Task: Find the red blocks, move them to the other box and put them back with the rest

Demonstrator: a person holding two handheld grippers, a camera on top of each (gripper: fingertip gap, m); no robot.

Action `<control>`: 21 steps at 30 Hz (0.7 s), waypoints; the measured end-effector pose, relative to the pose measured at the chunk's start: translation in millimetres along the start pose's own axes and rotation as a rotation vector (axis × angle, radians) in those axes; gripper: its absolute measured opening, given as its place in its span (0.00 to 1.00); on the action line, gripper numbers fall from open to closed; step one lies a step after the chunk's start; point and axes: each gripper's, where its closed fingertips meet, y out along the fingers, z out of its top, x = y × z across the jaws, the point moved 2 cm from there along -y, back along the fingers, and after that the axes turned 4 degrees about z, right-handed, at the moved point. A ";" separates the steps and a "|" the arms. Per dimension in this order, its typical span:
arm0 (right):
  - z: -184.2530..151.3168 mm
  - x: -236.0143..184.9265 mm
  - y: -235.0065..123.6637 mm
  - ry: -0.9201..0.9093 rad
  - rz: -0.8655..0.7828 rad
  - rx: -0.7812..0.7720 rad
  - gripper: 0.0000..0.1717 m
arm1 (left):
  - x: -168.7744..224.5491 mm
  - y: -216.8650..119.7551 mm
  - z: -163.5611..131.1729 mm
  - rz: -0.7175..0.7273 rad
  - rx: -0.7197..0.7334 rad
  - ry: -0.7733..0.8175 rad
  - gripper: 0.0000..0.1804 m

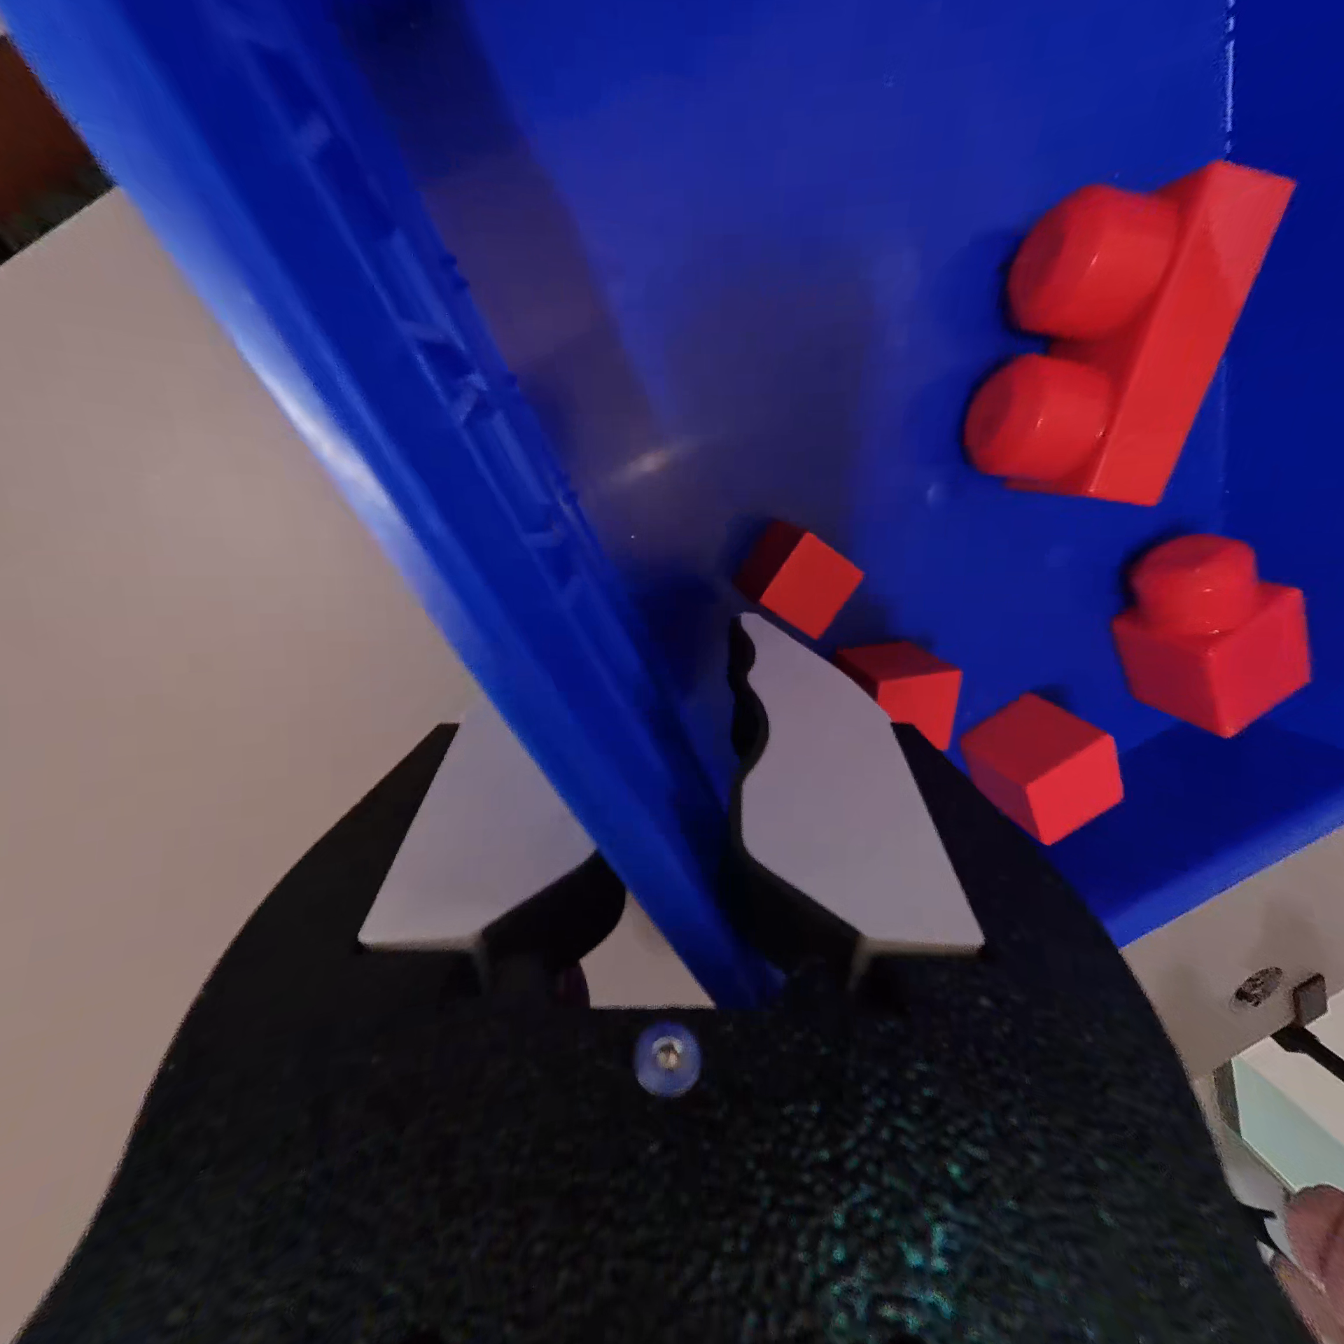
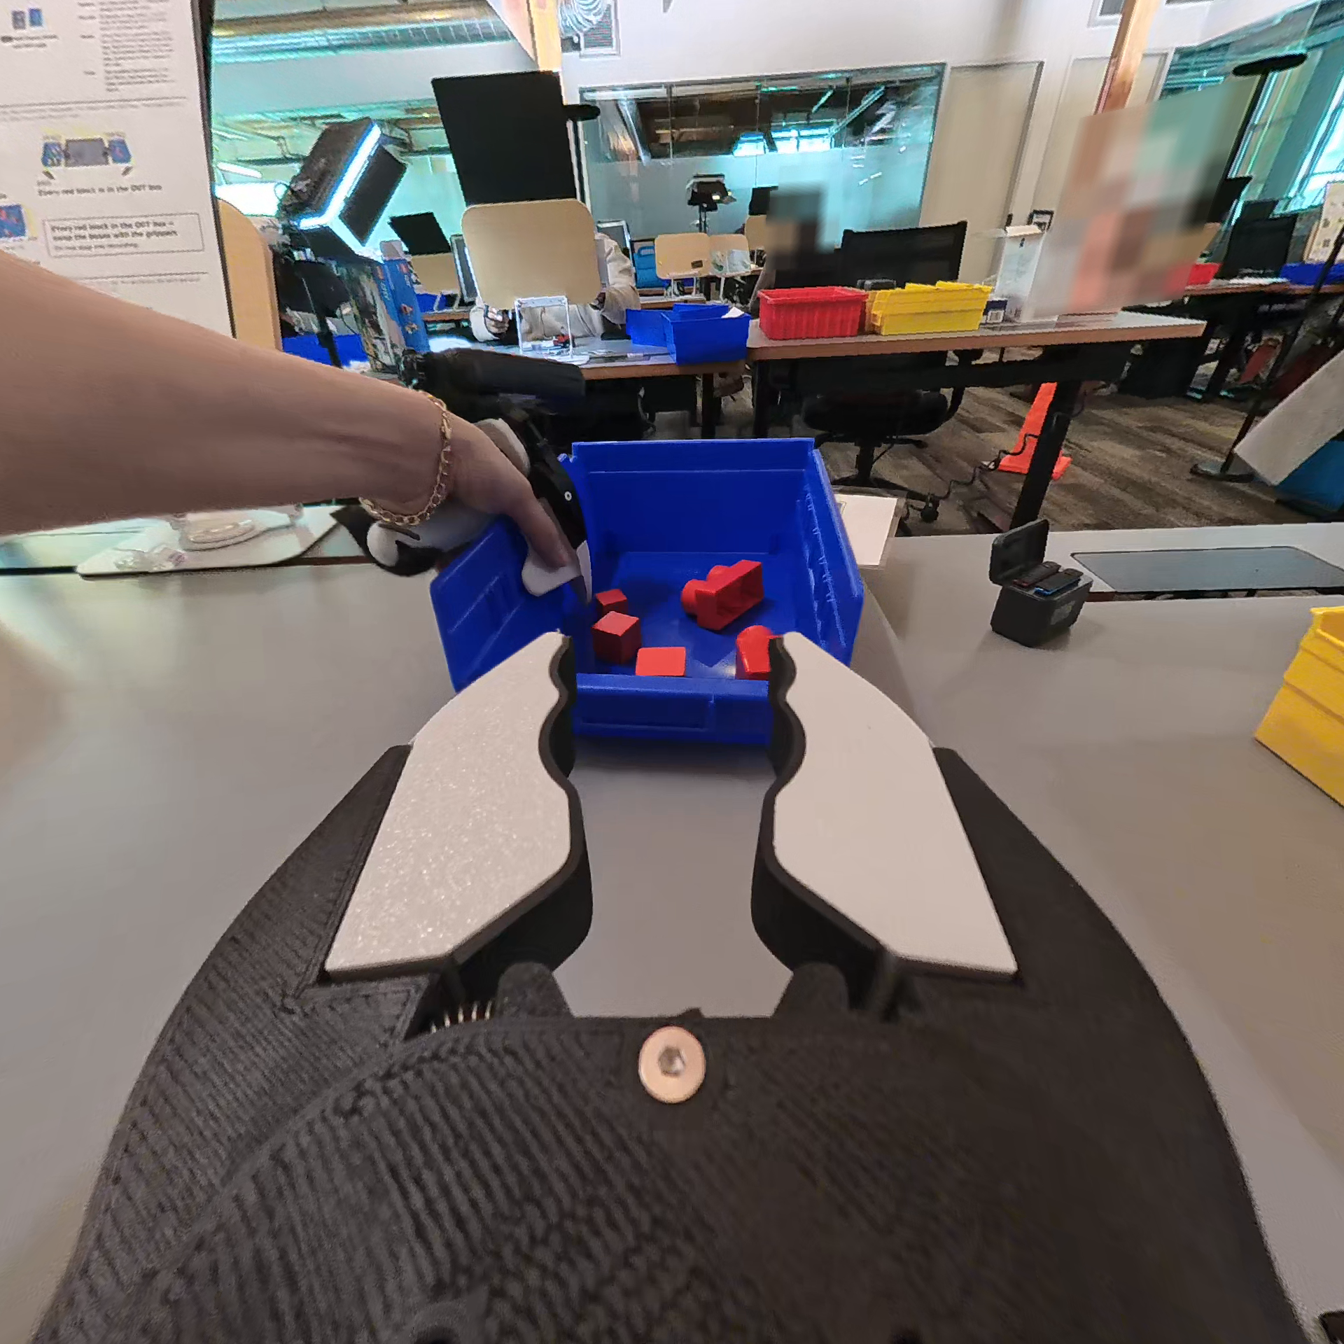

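We see an open office beyond the grey tabletop (image 2: 218,691). Desks (image 2: 974,338), black chairs (image 2: 880,407) and glass partitions (image 2: 764,131) stand on patterned carpet (image 2: 1134,465).

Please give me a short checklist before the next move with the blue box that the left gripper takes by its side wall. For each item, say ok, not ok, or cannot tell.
1. Left gripper astride the side wall of the blue box, one finger inside, one outside: ok.
2. Pads pressed firmly on the wall: cannot tell.
3. Red blocks all inside the box, five seen: ok.
4. No block caught under the inside finger: ok, the nearest small cube lies beside it.
5. Right gripper open, holding nothing: ok.
6. Destination box in view: not ok.
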 end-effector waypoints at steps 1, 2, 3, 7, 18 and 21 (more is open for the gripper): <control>-0.8 0.0 0.2 0.002 0.002 -0.003 0.30 | -1.8 -1.1 0.0 -0.006 -0.007 0.002 0.15; -1.4 -0.2 0.3 0.002 0.004 -0.007 0.30 | -4.6 -2.6 -0.9 -0.013 -0.016 0.010 0.15; -1.4 -0.2 0.3 -0.001 0.004 -0.011 0.30 | -8.7 -4.6 -3.0 -0.014 -0.030 0.030 0.15; 1.6 -1.7 -0.1 -0.009 0.003 -0.003 0.30 | -29.1 -18.9 -16.7 -0.049 -0.099 0.125 0.13; 18.9 -17.8 -2.9 -0.057 0.001 0.022 0.30 | -96.3 -113.1 -91.3 -0.243 -0.114 0.275 0.12; 16.7 -27.5 2.6 -0.044 0.023 0.009 0.30 | -119.6 -160.9 -116.0 -0.262 -0.069 0.300 0.13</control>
